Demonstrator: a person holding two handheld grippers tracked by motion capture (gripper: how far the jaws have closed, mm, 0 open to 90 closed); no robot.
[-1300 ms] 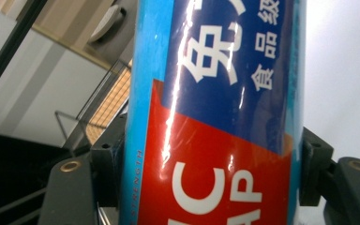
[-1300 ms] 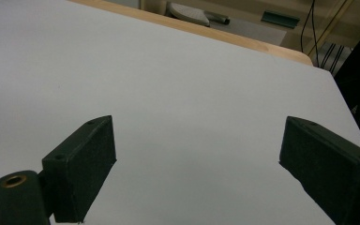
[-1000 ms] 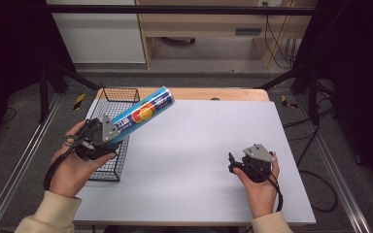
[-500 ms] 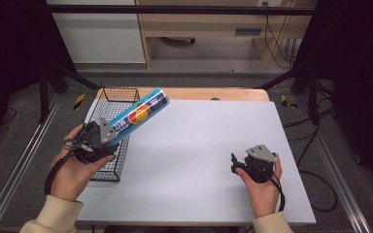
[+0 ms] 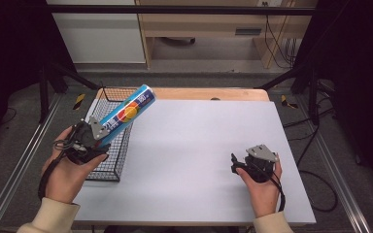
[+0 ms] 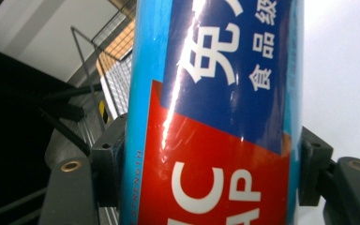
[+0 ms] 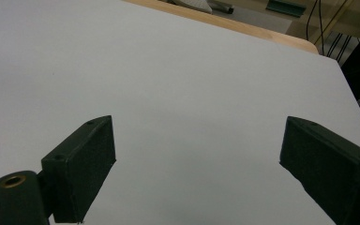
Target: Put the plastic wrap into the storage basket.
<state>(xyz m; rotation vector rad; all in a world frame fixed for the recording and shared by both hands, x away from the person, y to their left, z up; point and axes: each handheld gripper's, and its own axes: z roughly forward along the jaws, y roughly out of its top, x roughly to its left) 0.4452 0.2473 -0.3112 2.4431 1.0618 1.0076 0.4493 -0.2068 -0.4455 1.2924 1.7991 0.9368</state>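
A white table (image 5: 199, 145) carries a wire basket (image 5: 110, 145) at its left edge. Above the basket, the left gripper (image 5: 90, 138) is raised, jaws clamped on a blue tube (image 5: 126, 114) tilted up and away. Well right of the basket, the right gripper (image 5: 240, 165) rests low, jaws wide apart.

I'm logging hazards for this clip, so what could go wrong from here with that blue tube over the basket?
The blue tube is clamped near one end by the left gripper, so its long free end may lever down and slip. Its glossy label may slide between the fingers. It could knock the wire basket below.
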